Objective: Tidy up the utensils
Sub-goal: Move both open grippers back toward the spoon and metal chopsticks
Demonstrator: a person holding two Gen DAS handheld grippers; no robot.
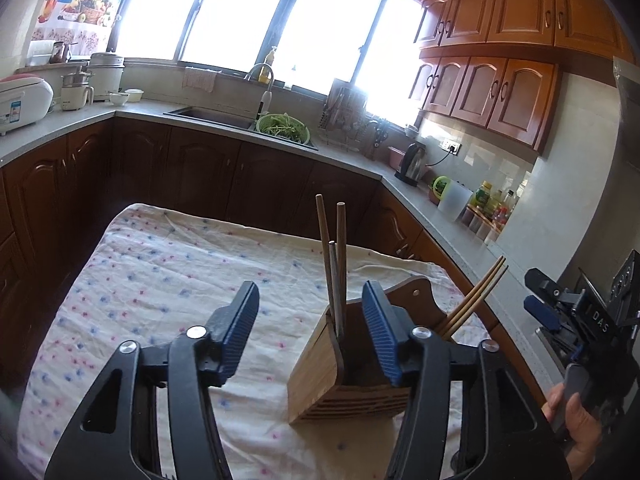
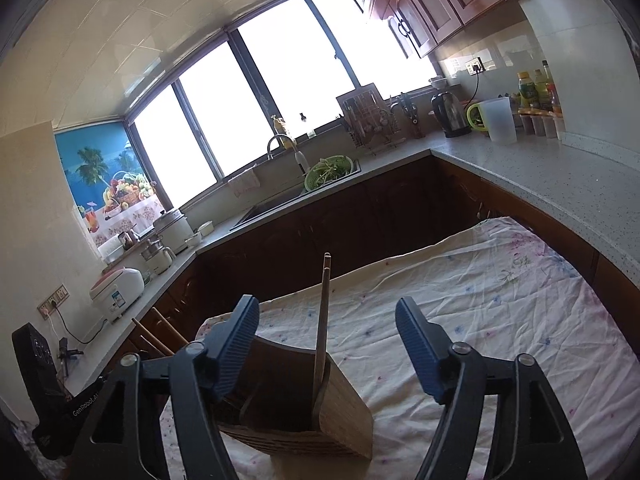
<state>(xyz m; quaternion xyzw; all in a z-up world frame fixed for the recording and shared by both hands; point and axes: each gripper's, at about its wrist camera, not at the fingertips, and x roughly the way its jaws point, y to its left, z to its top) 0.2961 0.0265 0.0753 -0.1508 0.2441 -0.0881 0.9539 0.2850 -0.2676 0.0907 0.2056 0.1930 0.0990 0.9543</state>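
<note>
The left gripper [image 1: 310, 332] stands with its jaws apart and nothing pressed between the blue ribbed pads [image 1: 240, 328]. No earlier state is described here. The wooden utensil holder [image 1: 316, 376] sits on the floral tablecloth [image 1: 160, 272], just beyond the gripper at about 1 o'clock from its midpoint; the right-hand pad overlaps the holder's upper edge in the left wrist view, and contact cannot be confirmed.

Three sticks [image 1: 334, 264] stand nearly upright in the holder's near compartment: two wooden, one grey and shorter. A pair of chopsticks [image 1: 474, 300] leans out of the far side toward 2 o'clock.

The right gripper [image 2: 326, 350] is likewise spread wide, holding nothing. In the right wrist view the holder [image 2: 340, 412] lies below and between its fingers, at 6 o'clock from the midpoint, with one chopstick [image 2: 323, 312] rising at 12 o'clock. In the left wrist view the right gripper appears at 3 o'clock, gripped by a hand [image 1: 576, 428].

Beyond the table, dark lower cabinets [image 1: 200, 168] run under a grey countertop [image 1: 352, 160]. At 12 o'clock sit the sink [image 1: 212, 116] and a green colander [image 1: 283, 128] of greens. An electric kettle [image 1: 412, 162] stands at 1 o'clock. Bright windows [image 1: 248, 12] fill the far wall.
</note>
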